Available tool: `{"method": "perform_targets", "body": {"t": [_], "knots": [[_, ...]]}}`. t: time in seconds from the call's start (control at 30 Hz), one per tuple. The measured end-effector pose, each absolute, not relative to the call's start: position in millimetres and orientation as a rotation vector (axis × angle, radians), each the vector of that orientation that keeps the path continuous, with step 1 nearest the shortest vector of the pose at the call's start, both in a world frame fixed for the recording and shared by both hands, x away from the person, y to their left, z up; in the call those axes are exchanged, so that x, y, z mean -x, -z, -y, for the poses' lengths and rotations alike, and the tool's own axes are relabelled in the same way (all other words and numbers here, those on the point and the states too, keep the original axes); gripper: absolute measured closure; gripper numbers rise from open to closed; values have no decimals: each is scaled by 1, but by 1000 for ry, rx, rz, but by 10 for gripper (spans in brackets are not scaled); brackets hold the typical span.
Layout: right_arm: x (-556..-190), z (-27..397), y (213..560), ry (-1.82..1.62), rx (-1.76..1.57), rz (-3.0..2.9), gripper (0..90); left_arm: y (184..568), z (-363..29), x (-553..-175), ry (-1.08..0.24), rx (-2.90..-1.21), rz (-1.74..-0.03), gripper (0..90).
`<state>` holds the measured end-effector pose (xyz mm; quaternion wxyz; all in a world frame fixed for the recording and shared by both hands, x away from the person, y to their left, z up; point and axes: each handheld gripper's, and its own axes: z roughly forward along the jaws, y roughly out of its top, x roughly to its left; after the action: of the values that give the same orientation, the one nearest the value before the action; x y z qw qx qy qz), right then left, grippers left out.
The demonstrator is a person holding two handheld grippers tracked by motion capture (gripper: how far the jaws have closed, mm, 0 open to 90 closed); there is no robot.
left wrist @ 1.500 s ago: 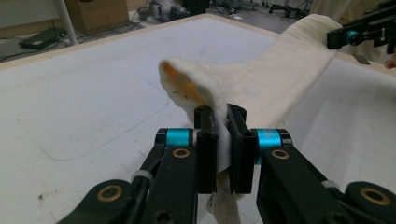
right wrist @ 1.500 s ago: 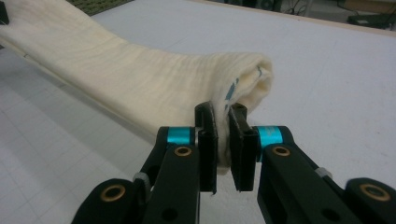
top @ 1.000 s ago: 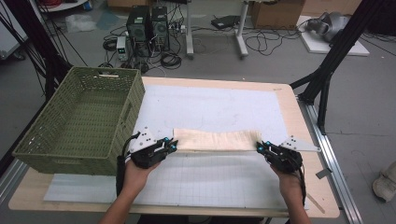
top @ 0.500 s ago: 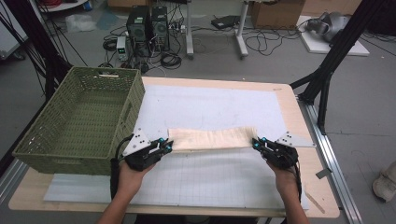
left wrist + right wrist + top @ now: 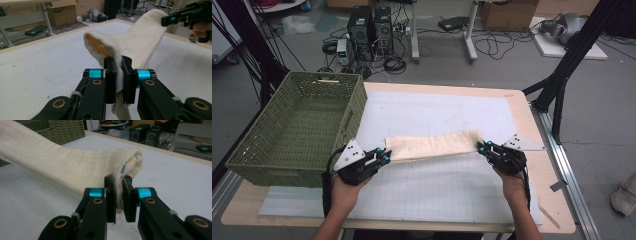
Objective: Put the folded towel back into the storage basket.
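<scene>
A cream folded cloth [image 5: 434, 145] hangs stretched between both grippers, just above the white mat [image 5: 437, 112]. My left gripper [image 5: 383, 157] is shut on its left end, where the cloth [image 5: 140, 42] bunches above the jaws with an orange patch showing inside the fold. My right gripper [image 5: 482, 148] is shut on the right end; there the cloth [image 5: 62, 165] runs away to the left from the pinched edge. The right gripper [image 5: 175, 20] also appears far off in the left gripper view, held by a hand.
A green woven basket [image 5: 294, 125] stands on the table's left side, close to my left hand. The wooden table edge [image 5: 522, 115] borders the mat. Beyond the table, the floor holds computer towers [image 5: 369, 25], cables and black frame legs [image 5: 562, 75].
Both grippers have carried the stretched cloth slightly away from me, up the mat. Their hold on its two ends is the same.
</scene>
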<state>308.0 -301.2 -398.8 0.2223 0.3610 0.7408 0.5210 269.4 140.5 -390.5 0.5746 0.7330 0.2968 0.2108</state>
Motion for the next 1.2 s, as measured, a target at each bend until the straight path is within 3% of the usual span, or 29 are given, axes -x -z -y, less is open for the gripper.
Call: {"method": "perform_targets", "body": {"t": [1.2], "knots": [[-387,238,353,-1487,-853,-2101,833,356,-178,-248,-609,-1612,-729,834]]}}
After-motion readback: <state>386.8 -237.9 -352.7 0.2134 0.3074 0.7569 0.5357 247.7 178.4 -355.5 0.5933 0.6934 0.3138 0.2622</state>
